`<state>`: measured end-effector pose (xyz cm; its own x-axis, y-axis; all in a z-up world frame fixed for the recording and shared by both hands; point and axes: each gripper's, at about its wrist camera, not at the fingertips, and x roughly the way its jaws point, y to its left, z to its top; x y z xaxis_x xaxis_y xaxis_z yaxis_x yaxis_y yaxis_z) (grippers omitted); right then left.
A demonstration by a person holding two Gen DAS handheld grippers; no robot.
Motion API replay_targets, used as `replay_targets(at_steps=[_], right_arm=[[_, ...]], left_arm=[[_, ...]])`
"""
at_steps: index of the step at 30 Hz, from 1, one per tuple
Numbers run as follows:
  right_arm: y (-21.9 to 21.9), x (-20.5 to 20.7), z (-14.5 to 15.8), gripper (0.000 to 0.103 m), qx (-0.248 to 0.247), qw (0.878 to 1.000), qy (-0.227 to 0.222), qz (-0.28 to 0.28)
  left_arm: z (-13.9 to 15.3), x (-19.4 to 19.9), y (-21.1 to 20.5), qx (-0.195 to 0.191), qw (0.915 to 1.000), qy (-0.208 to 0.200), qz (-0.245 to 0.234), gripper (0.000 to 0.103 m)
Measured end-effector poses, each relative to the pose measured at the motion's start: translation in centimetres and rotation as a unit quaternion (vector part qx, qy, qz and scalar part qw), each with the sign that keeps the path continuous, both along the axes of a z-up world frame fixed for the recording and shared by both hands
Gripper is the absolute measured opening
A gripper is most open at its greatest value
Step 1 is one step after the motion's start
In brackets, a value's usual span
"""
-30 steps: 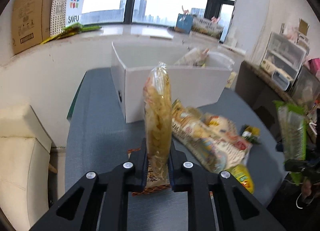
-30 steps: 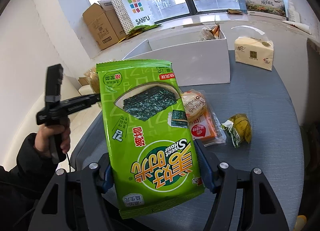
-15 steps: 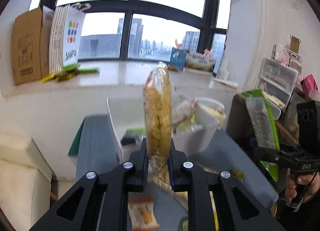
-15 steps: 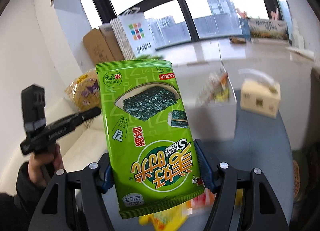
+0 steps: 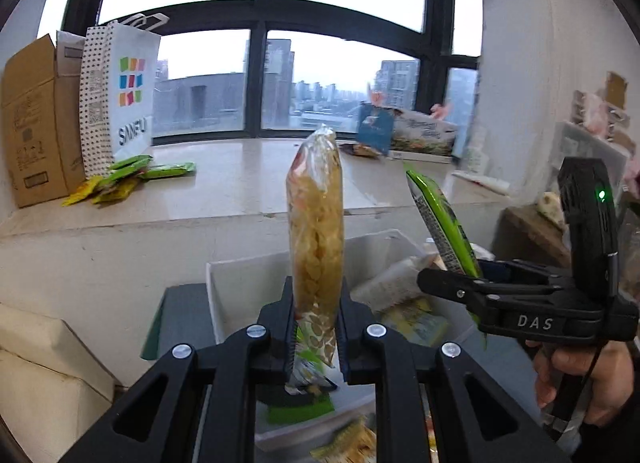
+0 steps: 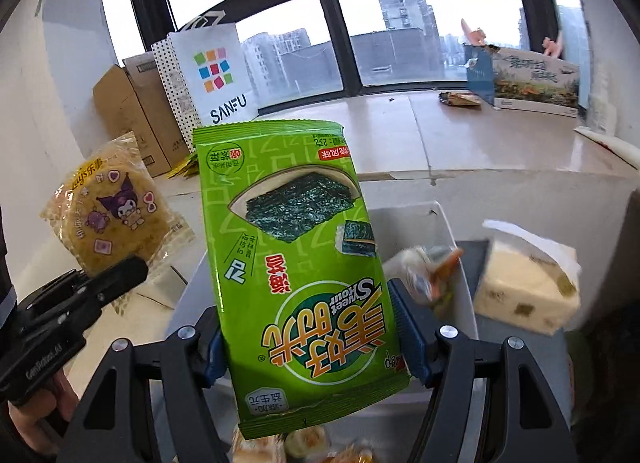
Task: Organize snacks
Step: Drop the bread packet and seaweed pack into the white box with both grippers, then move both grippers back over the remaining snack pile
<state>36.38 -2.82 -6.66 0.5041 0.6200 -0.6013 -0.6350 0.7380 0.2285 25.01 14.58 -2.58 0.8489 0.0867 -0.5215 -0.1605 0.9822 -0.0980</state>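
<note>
My left gripper [image 5: 316,303] is shut on a clear bag of yellow crackers [image 5: 316,223], held upright and edge-on above the white box [image 5: 240,275]. The right wrist view shows that bag [image 6: 108,215] from its cartoon-printed face, with the left gripper [image 6: 132,271] below it. My right gripper [image 6: 310,327] holds a green seaweed packet [image 6: 296,263] between its blue pads; its jaws are opening, and the packet still stands upright between them. It hangs over the white box [image 6: 404,223], which contains several snacks. In the left wrist view the seaweed packet [image 5: 440,223] leans beside the cracker bag.
A tissue pack [image 6: 528,287] lies on the grey table right of the box. The windowsill behind carries a cardboard box [image 5: 36,123], a white shopping bag [image 5: 120,95] and green packets [image 5: 132,171]. Loose snacks [image 6: 304,443] lie below the grippers.
Both grippers have risen and moved forward from over the table's snack pile to above the white box, coming closer together. Each still carries its packet.
</note>
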Motion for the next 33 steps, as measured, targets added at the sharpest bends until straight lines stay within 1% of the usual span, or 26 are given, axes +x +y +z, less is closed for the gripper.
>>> replay_targets(at_steps=[1, 2, 3, 4, 5, 6, 7, 9, 11, 14, 17, 20, 22, 25, 27, 30, 33], right_arm=[[0.3, 0.6, -0.1, 0.086, -0.003, 1.000, -0.001, -0.002], [0.5, 1.1, -0.2, 0.101, -0.011, 1.000, -0.002, -0.009], [0.5, 1.4, -0.4, 0.103, -0.022, 0.999, -0.004, -0.027], [0.2, 1.6, -0.5, 0.103, -0.031, 0.998, -0.007, -0.055], [-0.4, 1.5, -0.6, 0.103, -0.019, 0.997, -0.012, -0.070], [-1.1, 1.4, -0.8, 0.103, 0.003, 0.998, -0.011, -0.065], [-1.5, 1.4, -0.9, 0.103, 0.012, 0.998, -0.005, -0.058], [-2.0, 1.1, -1.2, 0.103, 0.005, 0.999, 0.005, -0.053], [-2.5, 0.3, -1.1, 0.103, -0.004, 0.999, -0.006, -0.053], [-3.0, -1.1, -0.6, 0.103, -0.008, 0.999, -0.025, -0.040], [-3.5, -2.4, -0.2, 0.103, -0.006, 0.999, -0.029, -0.030], [-4.7, -4.6, 0.4, 0.103, 0.011, 0.999, -0.039, -0.013], [-5.6, -6.3, 0.5, 0.103, 0.015, 0.999, -0.048, 0.001], [-6.9, -9.3, 0.3, 0.103, 0.013, 0.998, -0.068, 0.012], [-8.1, -11.3, 0.0, 0.103, 0.021, 0.997, -0.069, 0.017], [-9.8, -14.2, -0.2, 0.103, 0.030, 0.996, -0.080, 0.021], [-11.7, -17.1, -0.7, 0.103, 0.038, 0.995, -0.090, 0.015]], left_arm=[[-0.2, 0.3, 0.2, -0.002, 1.0000, 0.008, 0.005, 0.023], [-0.4, 0.7, 0.5, -0.007, 0.9997, 0.018, 0.018, 0.033], [-0.6, 1.0, 1.0, -0.013, 0.9989, 0.030, 0.034, 0.070], [-0.8, 1.1, 1.2, -0.016, 0.9987, 0.031, 0.038, 0.103], [-0.8, 0.9, 1.2, -0.015, 0.9989, 0.024, 0.038, 0.103], [-0.9, 0.6, 0.9, -0.004, 0.9991, 0.022, 0.036, 0.103], [-1.1, 0.5, 0.6, 0.003, 0.9991, 0.026, 0.034, 0.103], [-1.5, 0.5, 0.2, 0.014, 0.9988, 0.037, 0.027, 0.103], [-1.7, 0.1, 0.0, 0.017, 0.9989, 0.034, 0.029, 0.103], [-2.1, -0.5, -0.2, 0.005, 0.9988, 0.043, 0.022, 0.103], [-2.1, -1.7, -1.0, 0.006, 0.9989, 0.043, 0.018, 0.103], [-2.0, -4.2, -1.9, -0.003, 0.9993, 0.037, 0.001, 0.103], [-1.8, -6.5, -2.6, -0.010, 0.9998, 0.018, -0.008, 0.103], [-1.8, -9.8, -3.6, -0.013, 0.9997, 0.011, -0.016, 0.103], [-1.9, -11.8, -4.1, -0.017, 0.9996, 0.010, -0.022, 0.103], [-2.1, -14.7, -4.5, -0.022, 0.9995, 0.005, -0.021, 0.103], [-2.7, -17.5, -4.3, -0.042, 0.9990, 0.004, -0.011, 0.103]])
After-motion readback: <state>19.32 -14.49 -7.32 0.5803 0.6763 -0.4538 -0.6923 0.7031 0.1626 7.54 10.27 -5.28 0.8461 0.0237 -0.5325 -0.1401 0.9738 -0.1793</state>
